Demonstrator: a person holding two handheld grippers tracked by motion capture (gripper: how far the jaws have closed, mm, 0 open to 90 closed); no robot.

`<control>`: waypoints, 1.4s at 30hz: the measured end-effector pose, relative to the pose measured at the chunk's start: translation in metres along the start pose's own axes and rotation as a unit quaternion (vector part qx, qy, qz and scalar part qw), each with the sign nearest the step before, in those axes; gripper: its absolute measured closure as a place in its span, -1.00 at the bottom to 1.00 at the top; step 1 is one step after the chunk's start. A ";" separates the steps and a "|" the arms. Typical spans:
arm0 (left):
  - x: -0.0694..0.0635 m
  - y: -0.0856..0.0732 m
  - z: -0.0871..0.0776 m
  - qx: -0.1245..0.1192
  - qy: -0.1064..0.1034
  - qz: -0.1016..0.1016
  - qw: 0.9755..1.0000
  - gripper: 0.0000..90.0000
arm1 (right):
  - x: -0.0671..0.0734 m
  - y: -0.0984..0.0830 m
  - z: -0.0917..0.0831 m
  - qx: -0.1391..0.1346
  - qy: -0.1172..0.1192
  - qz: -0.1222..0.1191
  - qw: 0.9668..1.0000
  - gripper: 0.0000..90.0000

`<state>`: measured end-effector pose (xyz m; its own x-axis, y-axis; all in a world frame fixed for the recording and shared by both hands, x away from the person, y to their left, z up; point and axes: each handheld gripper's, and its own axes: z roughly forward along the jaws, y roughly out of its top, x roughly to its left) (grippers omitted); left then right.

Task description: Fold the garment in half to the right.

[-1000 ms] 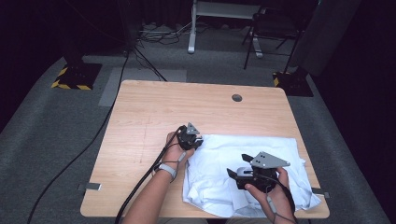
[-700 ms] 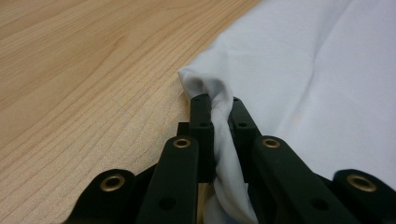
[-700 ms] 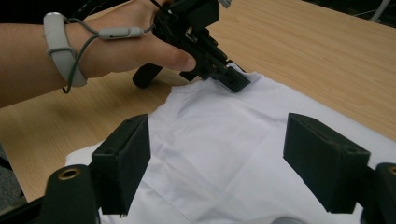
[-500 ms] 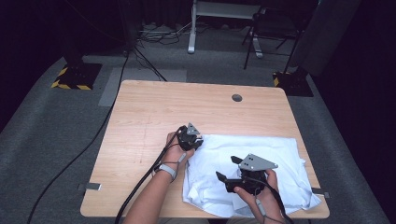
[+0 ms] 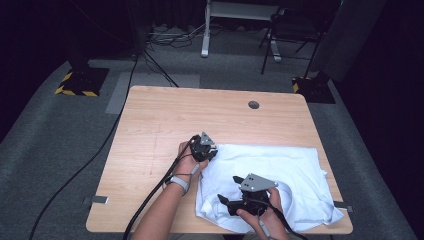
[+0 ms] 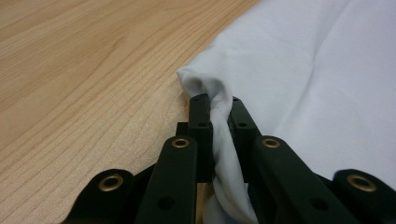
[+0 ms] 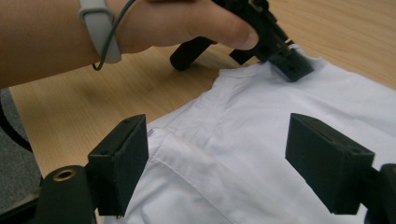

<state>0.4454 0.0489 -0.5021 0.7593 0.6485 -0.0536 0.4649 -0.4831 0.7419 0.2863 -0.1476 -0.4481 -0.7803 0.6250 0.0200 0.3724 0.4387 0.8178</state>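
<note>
Nearest the person's edge of the tabletop (image 5: 150, 130), toward its right corner, the right tongs (image 5: 226, 201) hang over the near-left part of the white garment (image 5: 280, 170). Their jaws stand wide apart with nothing between them (the right gripper view shows a folded hem and seam of the cloth (image 7: 224, 154) lying below the gap, not pinched). The right hand (image 5: 267, 220) holds them from the tabletop's near edge.

Across the right half of the tabletop, the garment lies spread and somewhat rumpled, its near edge reaching close to the near edge and its right side close to the right edge.

Farther in, at the garment's far-left corner near the middle of the tabletop, the left tongs (image 5: 212, 151) are clamped down on a bunched twist of the cloth (image 6: 222, 135); the fabric fills the narrow gap between the jaws. The left hand (image 5: 187, 160), wearing a grey wristband (image 5: 178, 183), grips them, a cable (image 5: 100, 155) trailing off the left side.
</note>
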 end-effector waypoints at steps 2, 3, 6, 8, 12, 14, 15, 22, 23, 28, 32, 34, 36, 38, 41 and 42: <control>0.000 0.000 0.000 -0.001 0.000 0.001 1.000 0.86 | 0.004 -0.002 0.005 0.003 0.005 -0.003 1.000 -0.52; 0.000 0.000 0.000 0.000 0.001 0.001 1.000 0.86 | 0.006 -0.003 0.007 0.004 0.008 -0.004 1.000 -0.52; -0.001 0.000 0.000 -0.002 0.001 0.002 1.000 0.86 | 0.012 -0.005 0.015 0.010 0.017 -0.007 1.000 -0.54; -0.001 0.000 0.000 -0.002 0.002 0.004 1.000 0.86 | 0.015 -0.006 0.019 0.015 0.027 -0.011 0.999 -0.54; -0.001 0.000 0.000 -0.001 0.001 0.005 1.000 0.86 | 0.018 -0.010 0.027 0.024 0.031 -0.017 0.999 -0.55; -0.001 0.000 0.000 -0.001 0.001 0.004 1.000 0.86 | 0.018 -0.012 0.032 0.029 0.031 -0.016 0.999 -0.55; -0.001 0.000 0.000 -0.001 0.000 0.004 1.000 0.86 | 0.018 -0.013 0.035 0.033 0.030 -0.016 0.999 -0.55; -0.001 0.000 0.000 -0.001 0.001 0.005 1.000 0.86 | 0.021 -0.022 0.054 0.066 0.022 -0.034 0.997 -0.61; -0.001 -0.001 0.000 -0.001 0.001 0.005 1.000 0.86 | 0.022 -0.024 0.057 0.070 0.020 -0.037 0.997 -0.62; -0.001 -0.001 0.000 -0.002 0.002 0.006 1.000 0.86 | 0.022 -0.024 0.061 0.075 0.016 -0.029 0.997 -0.68; -0.001 -0.001 0.000 -0.001 0.002 0.007 1.000 0.86 | 0.021 -0.023 0.060 0.078 0.020 -0.025 0.996 -0.64; -0.001 -0.001 0.000 -0.001 0.002 0.006 1.000 0.86 | 0.022 -0.021 0.055 0.068 0.020 -0.026 0.997 -0.61; -0.001 -0.001 0.000 -0.001 0.001 0.006 1.000 0.86 | 0.022 -0.017 0.047 0.053 0.019 -0.022 0.998 -0.61; -0.001 -0.001 0.000 -0.001 0.000 0.005 1.000 0.86 | 0.023 -0.014 0.039 0.039 0.017 -0.019 0.999 -0.60; -0.001 -0.001 0.000 -0.001 0.001 0.006 1.000 0.86 | 0.026 -0.012 0.030 0.031 0.015 -0.025 0.999 -0.58; -0.001 -0.001 0.000 -0.001 0.002 0.006 1.000 0.86 | 0.028 -0.011 0.027 0.028 0.016 -0.025 0.999 -0.56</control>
<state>0.4439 0.0485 -0.5022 0.7630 0.6451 -0.0411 0.4541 -0.4897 0.7443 0.2742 -0.1172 -0.4721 -0.8139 0.5810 -0.0021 0.3587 0.5054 0.7848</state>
